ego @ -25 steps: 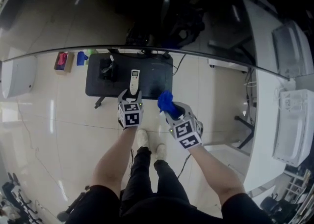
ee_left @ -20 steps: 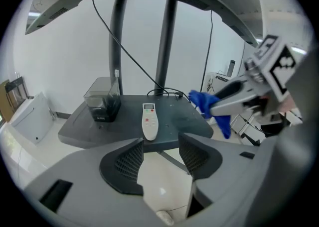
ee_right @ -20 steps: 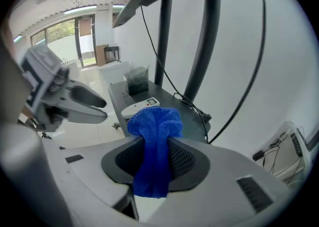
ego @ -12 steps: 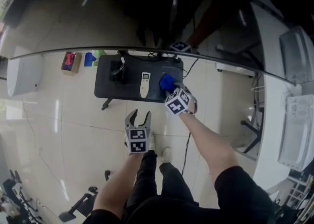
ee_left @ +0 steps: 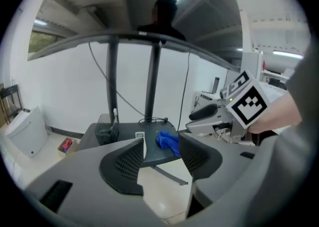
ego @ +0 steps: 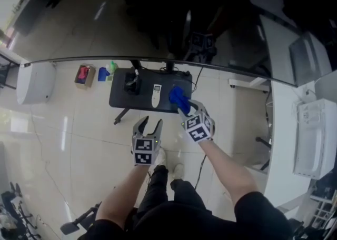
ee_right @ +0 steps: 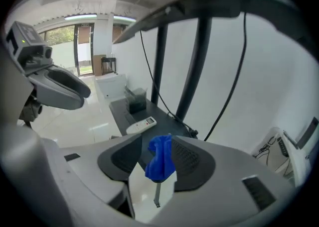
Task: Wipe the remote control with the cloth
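On the small dark table (ego: 122, 100) lies the white remote control (ego: 156, 95), long side pointing away from me. My left gripper (ego: 148, 123) hangs open and empty over the floor, short of the table's near edge; past its jaws the remote (ee_left: 140, 135) shows far off. My right gripper (ego: 185, 108) is at the table's near right corner. Its jaws have just been opening. The blue cloth (ee_right: 160, 159) hangs bunched between them against the right-hand pad, with a gap to the other pad. The remote (ee_right: 141, 125) lies beyond and to the left of the cloth (ego: 177, 98).
A black holder (ego: 131, 82) stands on the table's left part. On the floor to the left are a white bin (ego: 36, 82), a box with a red item (ego: 83, 74) and small bottles (ego: 105, 71). A white desk (ego: 287, 128) runs along the right. Cables trail behind the table.
The left gripper drew back from the remote toward me and rose. The right gripper carried the cloth to the table beside the remote, then eased back, and its jaws widened around the cloth.
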A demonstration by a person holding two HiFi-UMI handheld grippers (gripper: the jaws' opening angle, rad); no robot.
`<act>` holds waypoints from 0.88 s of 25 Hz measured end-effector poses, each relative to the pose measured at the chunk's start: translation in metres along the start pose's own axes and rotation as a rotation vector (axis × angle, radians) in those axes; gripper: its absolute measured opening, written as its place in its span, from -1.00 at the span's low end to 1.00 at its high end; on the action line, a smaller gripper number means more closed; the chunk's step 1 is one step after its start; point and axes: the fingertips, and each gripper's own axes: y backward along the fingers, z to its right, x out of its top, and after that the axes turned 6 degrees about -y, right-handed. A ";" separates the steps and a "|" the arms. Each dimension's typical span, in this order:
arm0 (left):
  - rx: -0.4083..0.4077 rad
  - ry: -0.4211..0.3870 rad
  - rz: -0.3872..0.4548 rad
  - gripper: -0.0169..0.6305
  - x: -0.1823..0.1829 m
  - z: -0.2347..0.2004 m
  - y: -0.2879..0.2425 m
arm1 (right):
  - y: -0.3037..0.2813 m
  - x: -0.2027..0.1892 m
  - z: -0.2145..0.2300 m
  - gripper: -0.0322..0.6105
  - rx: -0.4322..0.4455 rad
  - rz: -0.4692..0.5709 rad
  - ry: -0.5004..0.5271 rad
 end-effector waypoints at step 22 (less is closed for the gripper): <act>-0.155 -0.263 0.317 -0.95 0.087 0.105 0.267 | 0.345 0.062 -0.165 -0.85 0.052 0.432 -0.036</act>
